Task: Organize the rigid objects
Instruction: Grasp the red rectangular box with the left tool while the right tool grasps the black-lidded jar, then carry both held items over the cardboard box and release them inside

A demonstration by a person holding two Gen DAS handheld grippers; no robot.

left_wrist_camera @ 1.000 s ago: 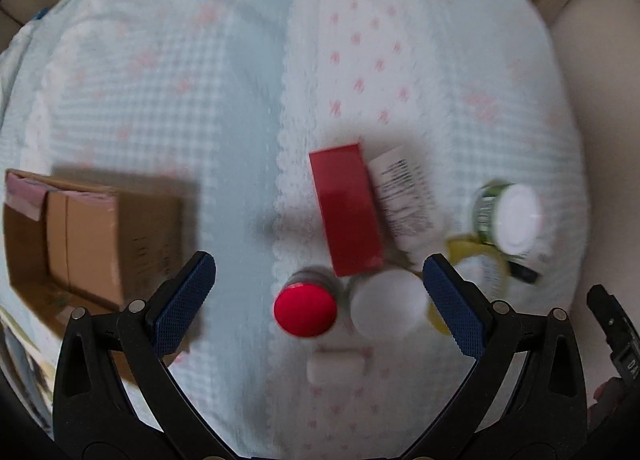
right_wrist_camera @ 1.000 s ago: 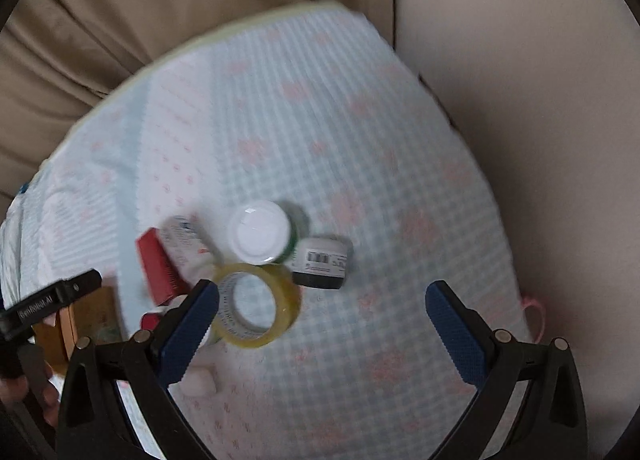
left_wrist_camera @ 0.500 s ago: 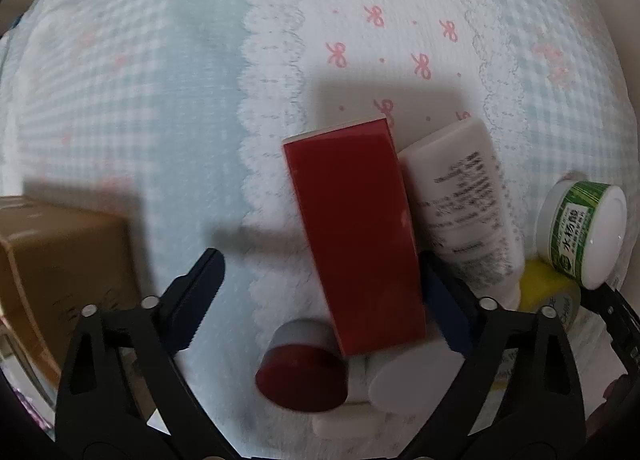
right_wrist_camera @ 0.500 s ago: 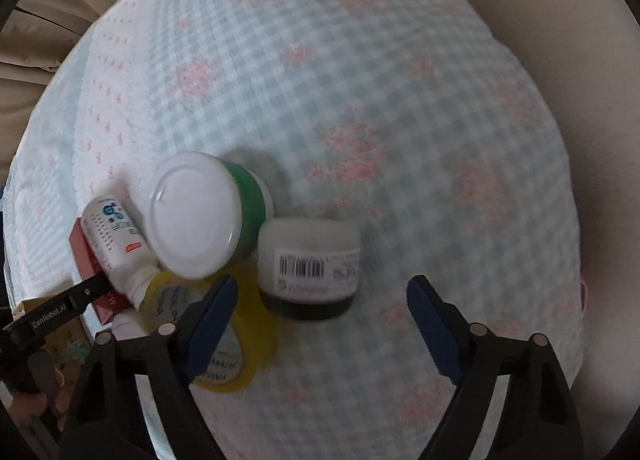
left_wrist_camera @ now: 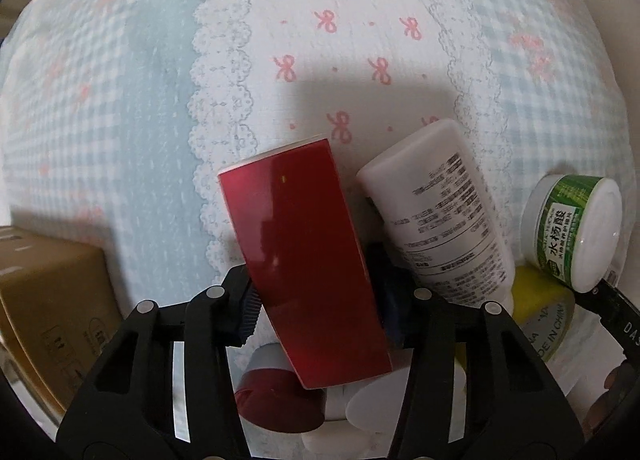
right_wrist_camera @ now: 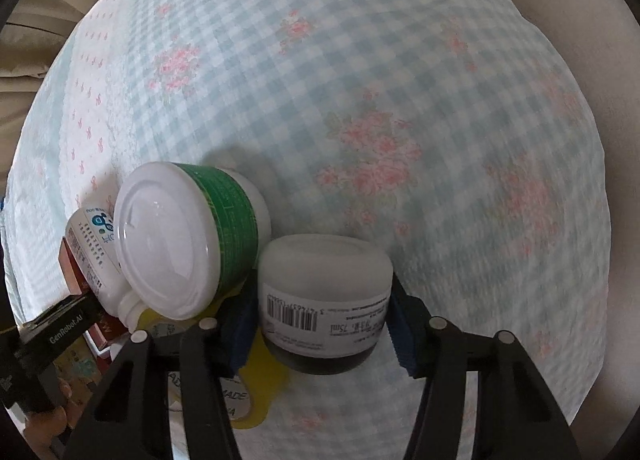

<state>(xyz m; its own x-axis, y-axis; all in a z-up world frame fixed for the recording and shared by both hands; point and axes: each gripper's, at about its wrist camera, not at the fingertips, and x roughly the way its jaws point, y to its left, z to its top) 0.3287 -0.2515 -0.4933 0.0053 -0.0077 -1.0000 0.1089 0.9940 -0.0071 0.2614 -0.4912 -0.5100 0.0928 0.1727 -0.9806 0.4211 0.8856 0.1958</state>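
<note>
My left gripper [left_wrist_camera: 316, 300] is shut on a glossy red box [left_wrist_camera: 304, 256], its blue pads pressed against the box's two long sides. A white tube [left_wrist_camera: 440, 211] lies right of the box and a green-labelled white jar [left_wrist_camera: 572, 227] lies further right, over a yellow tape roll [left_wrist_camera: 540, 308]. My right gripper [right_wrist_camera: 322, 320] is shut on a frosted white jar with a barcode label [right_wrist_camera: 324, 292]. The green-labelled jar [right_wrist_camera: 184, 236] leans just left of it, with the tube [right_wrist_camera: 90, 248] and tape roll [right_wrist_camera: 256, 380] beside.
A brown cardboard box [left_wrist_camera: 52, 308] stands at the left. A red-capped jar [left_wrist_camera: 276, 396] and a white cap [left_wrist_camera: 376, 404] lie under my left gripper. The flowered blue gingham cloth [right_wrist_camera: 400, 99] stretches ahead. A beige wall [right_wrist_camera: 600, 59] rises at the right.
Both grippers moved down and forward onto the objects. The left jaws closed on the red box. The right jaws closed on the frosted jar.
</note>
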